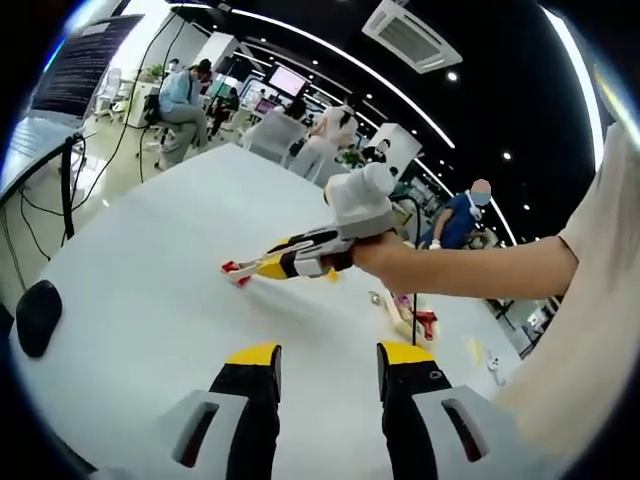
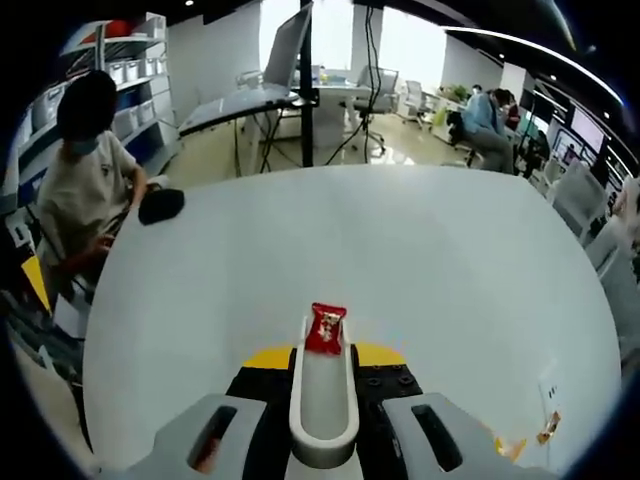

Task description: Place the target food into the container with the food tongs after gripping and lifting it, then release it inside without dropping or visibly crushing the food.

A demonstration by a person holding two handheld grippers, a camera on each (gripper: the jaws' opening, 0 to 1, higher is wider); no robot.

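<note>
The round white table has plenty of bare room: a wide stretch of clear top lies ahead of both grippers, out to the curved far edge.

The right gripper is clamped on one pair of white food tongs, whose looped end sits between the yellow-tipped jaws. The tong tips pinch a single small red-wrapped snack, held just above the tabletop. From the left gripper view the same tool reaches in from the right on the person's bare forearm, with the red packet at its point, close over the table.

The left gripper hangs with its two jaws apart and nothing between them.

One black rounded object lies near the table's rim, too blurred to name. Past the forearm there is a small cluster of items, one of them red, partly hidden and hard to make out. A few small bits lie near the table's edge in the right gripper view. Seated people and desks ring the room.
</note>
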